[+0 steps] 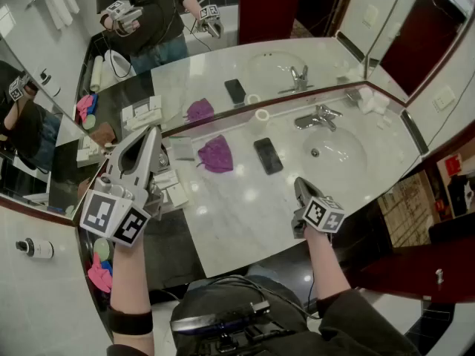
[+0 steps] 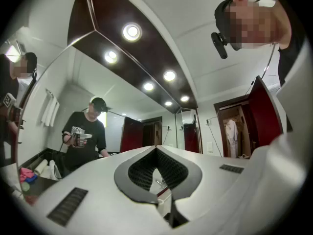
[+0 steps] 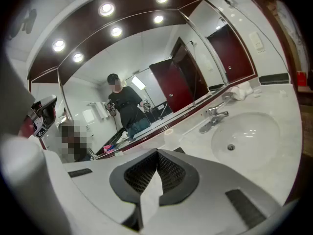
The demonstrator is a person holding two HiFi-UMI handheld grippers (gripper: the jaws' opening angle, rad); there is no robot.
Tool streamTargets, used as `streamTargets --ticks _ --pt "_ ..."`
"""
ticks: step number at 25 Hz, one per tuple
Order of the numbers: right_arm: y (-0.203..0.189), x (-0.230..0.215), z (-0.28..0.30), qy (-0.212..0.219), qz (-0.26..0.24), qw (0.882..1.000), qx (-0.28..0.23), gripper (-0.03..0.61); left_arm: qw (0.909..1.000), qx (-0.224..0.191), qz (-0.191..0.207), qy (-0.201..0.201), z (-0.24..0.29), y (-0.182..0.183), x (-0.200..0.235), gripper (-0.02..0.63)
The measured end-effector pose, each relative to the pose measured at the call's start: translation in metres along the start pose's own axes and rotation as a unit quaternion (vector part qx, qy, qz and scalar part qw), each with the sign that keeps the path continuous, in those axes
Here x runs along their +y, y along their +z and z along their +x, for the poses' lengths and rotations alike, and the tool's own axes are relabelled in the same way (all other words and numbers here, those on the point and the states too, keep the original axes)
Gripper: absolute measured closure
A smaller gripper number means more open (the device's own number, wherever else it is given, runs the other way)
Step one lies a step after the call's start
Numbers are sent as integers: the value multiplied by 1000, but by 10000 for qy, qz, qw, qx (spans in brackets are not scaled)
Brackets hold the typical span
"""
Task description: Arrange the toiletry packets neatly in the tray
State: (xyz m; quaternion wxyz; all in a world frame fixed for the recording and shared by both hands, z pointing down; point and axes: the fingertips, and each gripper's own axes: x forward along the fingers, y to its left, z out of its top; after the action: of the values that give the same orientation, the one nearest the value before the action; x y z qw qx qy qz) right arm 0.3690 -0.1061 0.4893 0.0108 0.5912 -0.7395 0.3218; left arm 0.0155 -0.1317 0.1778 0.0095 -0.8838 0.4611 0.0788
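Note:
Several white toiletry packets (image 1: 175, 190) lie on a dark tray (image 1: 165, 170) at the left end of the marble counter, partly hidden behind my left gripper. The left gripper (image 1: 153, 131) is held up over that spot, shut and empty. In the left gripper view its jaws (image 2: 157, 176) meet with nothing between them and face the mirror and ceiling lights. My right gripper (image 1: 298, 182) hovers over the bare marble in front of the sink, also shut and empty. Its own view shows the closed jaws (image 3: 156, 176) aimed at the counter and the basin (image 3: 244, 133).
A purple cloth (image 1: 216, 155), a black phone (image 1: 268, 155) and a small white ring (image 1: 262, 115) lie mid-counter. The faucet (image 1: 319, 116) and round basin (image 1: 330, 154) are at the right. A wall mirror (image 1: 223, 43) runs behind. Pink items (image 1: 100, 271) sit at the near left.

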Motion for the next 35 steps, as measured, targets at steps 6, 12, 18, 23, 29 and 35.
streamTargets --ticks 6,12,18,23,29,35 --pt "7 71 33 392 -855 9955 117 569 9974 384 -143 585 -51 -40 52 614" --pt "-1 150 73 972 -1713 9799 324 569 9878 695 -394 1337 -120 -79 97 614" --pt "-29 236 97 1721 -2363 9547 560 569 9698 1150 -506 2090 -193 -124 123 614" --pt "-64 295 99 2272 -2868 9273 793 569 9421 1926 -144 2740 -248 -172 139 614" --pt "-105 333 89 2748 -3251 8980 1116 569 9284 2218 -426 2949 -283 -212 143 614" --pt "-120 341 88 2856 -3416 8864 1263 566 9321 2189 -442 2851 -284 -212 141 614"
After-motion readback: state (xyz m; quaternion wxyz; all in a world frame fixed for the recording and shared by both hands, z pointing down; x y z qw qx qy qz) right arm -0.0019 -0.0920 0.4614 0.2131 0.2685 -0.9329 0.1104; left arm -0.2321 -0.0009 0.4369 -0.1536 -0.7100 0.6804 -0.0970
